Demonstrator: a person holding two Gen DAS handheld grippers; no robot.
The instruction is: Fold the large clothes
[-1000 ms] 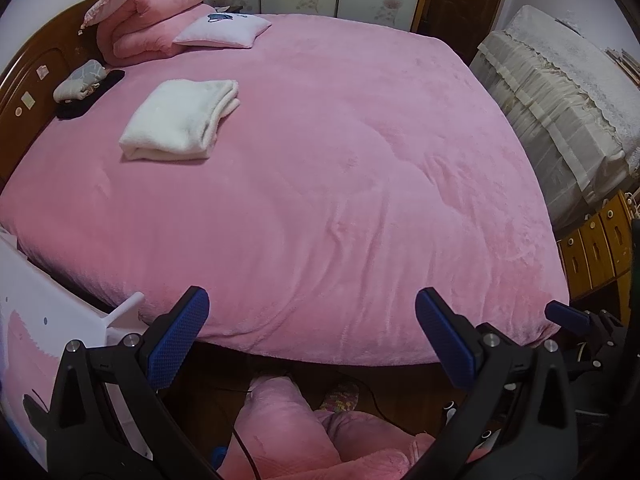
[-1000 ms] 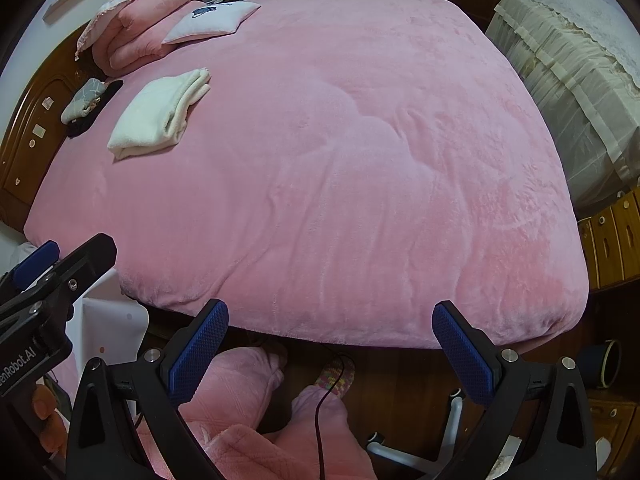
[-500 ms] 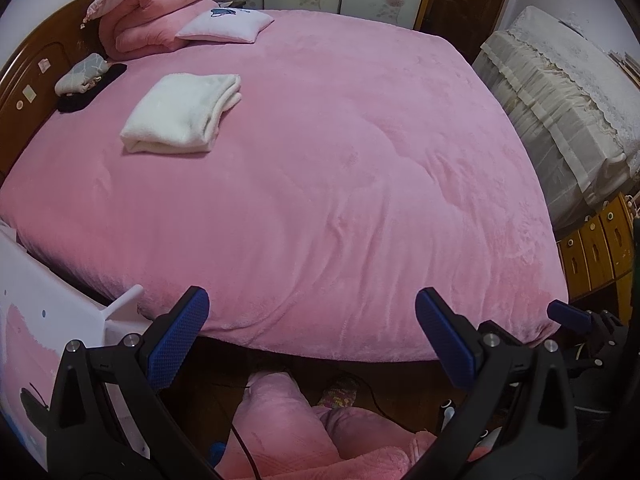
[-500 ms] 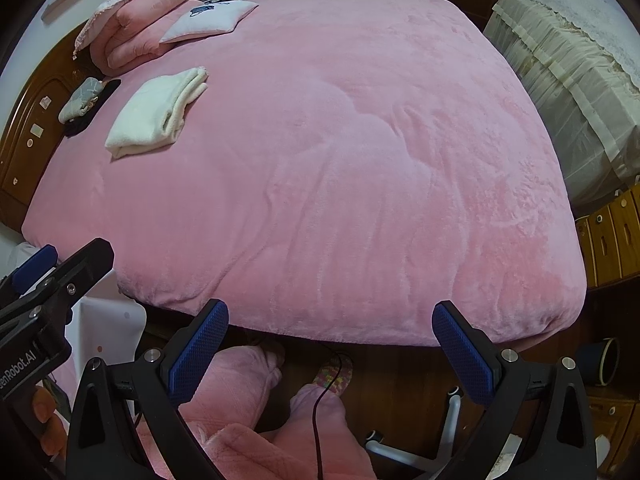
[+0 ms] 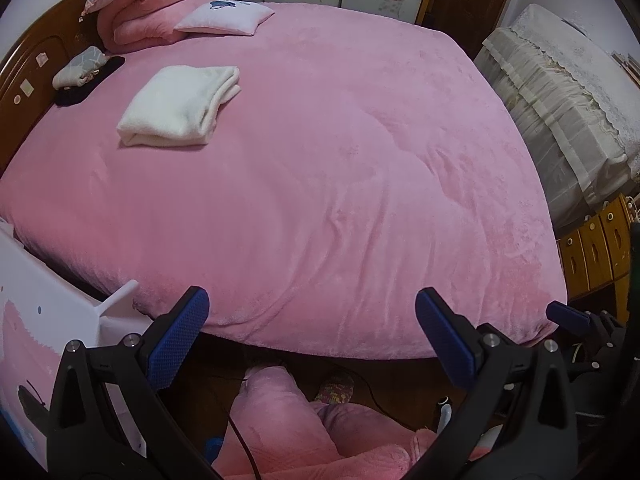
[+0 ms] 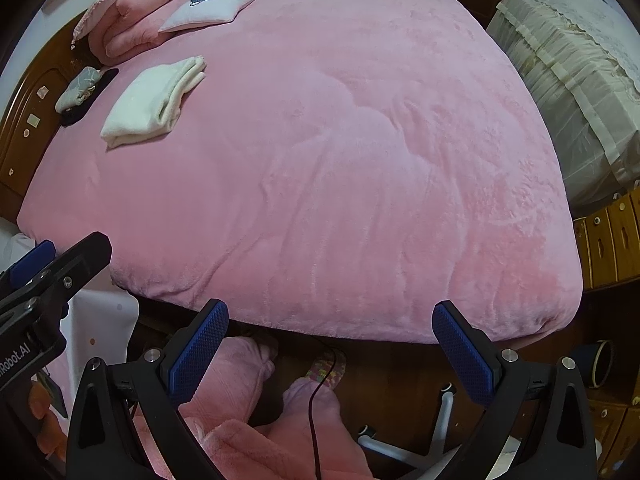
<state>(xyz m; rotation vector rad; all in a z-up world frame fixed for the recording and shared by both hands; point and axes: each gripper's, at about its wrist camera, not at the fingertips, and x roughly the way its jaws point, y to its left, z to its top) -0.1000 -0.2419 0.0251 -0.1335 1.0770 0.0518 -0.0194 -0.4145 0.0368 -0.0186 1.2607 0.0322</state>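
A folded white garment (image 5: 180, 106) lies on the pink bed cover (image 5: 340, 168) at the far left, near the headboard; it also shows in the right wrist view (image 6: 154, 102). My left gripper (image 5: 312, 322) is open and empty, held off the bed's near edge. My right gripper (image 6: 330, 330) is open and empty too, also at the near edge. Each gripper is far from the garment. The left gripper's side (image 6: 48, 280) shows at the left of the right wrist view.
Folded pink quilts (image 5: 156, 8) and a small pillow (image 5: 224, 18) lie by the wooden headboard (image 5: 28, 72). A grey bundle (image 5: 78, 68) lies beside them. A covered piece of furniture (image 5: 560, 92) and wooden drawers (image 5: 596, 248) stand right. The person's pink-clad legs (image 5: 288, 428) are below.
Both grippers have shifted slightly, so the bed sits a little higher and nearer in view. Both stay open. Nothing on the bed has moved.
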